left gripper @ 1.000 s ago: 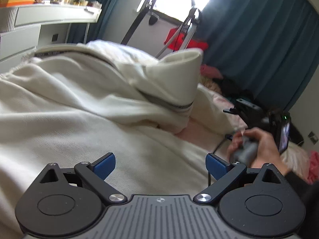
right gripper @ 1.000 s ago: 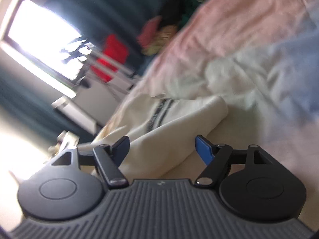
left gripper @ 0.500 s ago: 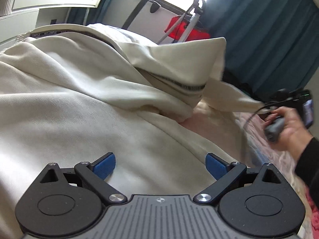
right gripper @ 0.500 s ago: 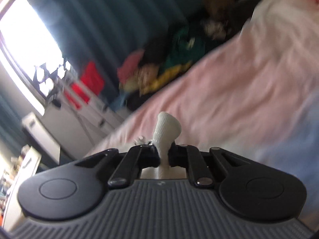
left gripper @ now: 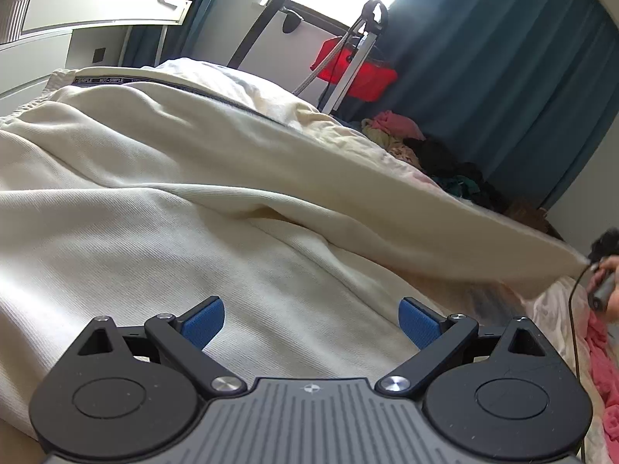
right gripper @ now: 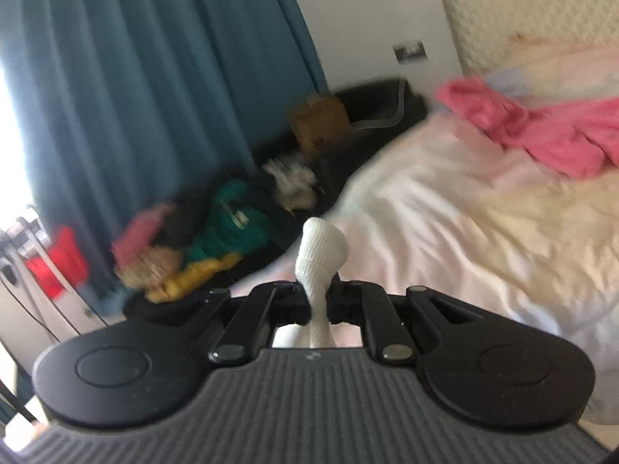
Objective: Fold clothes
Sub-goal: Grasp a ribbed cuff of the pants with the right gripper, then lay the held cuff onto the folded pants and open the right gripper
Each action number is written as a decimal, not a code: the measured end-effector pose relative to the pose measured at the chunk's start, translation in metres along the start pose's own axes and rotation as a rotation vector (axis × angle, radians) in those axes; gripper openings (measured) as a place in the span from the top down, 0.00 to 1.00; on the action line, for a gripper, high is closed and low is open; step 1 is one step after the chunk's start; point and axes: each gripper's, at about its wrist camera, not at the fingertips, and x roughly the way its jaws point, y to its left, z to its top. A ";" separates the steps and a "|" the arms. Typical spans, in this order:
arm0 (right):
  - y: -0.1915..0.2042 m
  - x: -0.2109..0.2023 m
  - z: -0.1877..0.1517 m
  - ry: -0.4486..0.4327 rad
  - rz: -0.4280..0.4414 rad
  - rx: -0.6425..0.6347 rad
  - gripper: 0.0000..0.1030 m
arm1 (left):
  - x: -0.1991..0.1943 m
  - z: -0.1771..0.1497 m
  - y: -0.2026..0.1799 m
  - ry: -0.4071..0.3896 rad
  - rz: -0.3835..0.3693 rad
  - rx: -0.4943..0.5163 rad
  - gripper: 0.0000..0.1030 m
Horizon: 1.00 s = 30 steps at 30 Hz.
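A cream knit garment (left gripper: 154, 201) with a dark printed waistband lies spread over the bed. One long part of it (left gripper: 387, 212) is stretched out to the right, up off the bed. My left gripper (left gripper: 311, 321) is open and empty just above the cream fabric. My right gripper (right gripper: 319, 301) is shut on a pinched fold of the cream garment (right gripper: 320, 251), which sticks up between the fingers. At the right edge of the left wrist view the right gripper (left gripper: 601, 266) holds the end of the stretched part.
A pink garment (right gripper: 541, 131) lies on the pale bedsheet (right gripper: 445, 201) near the headboard. A pile of coloured clothes (right gripper: 201, 247) sits on the floor by the teal curtain (right gripper: 135, 77). A white dresser (left gripper: 77, 27) and a red-bagged stand (left gripper: 356, 65) are beyond the bed.
My right gripper closed on a fold of the cream garment and pulled it right, stretching that part out straight. The left gripper stayed open over the fabric.
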 end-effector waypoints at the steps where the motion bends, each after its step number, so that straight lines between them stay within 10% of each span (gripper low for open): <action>1: -0.001 0.013 -0.002 0.044 -0.008 0.014 0.90 | 0.000 0.000 0.000 0.001 0.004 0.003 0.05; 5: 0.022 0.030 0.007 0.118 -0.004 -0.010 0.90 | 0.000 0.001 0.003 0.001 0.013 0.004 0.05; 12: 0.052 -0.021 0.026 -0.241 0.194 -0.150 0.90 | 0.014 0.006 -0.003 0.002 0.053 0.007 0.05; 21: -0.079 0.030 -0.071 0.080 -0.024 -0.113 0.90 | -0.005 -0.003 -0.014 -0.026 0.035 0.085 0.05; 30: -0.103 0.010 -0.080 0.140 -0.036 -0.160 0.77 | -0.001 -0.002 -0.036 -0.067 0.105 0.241 0.05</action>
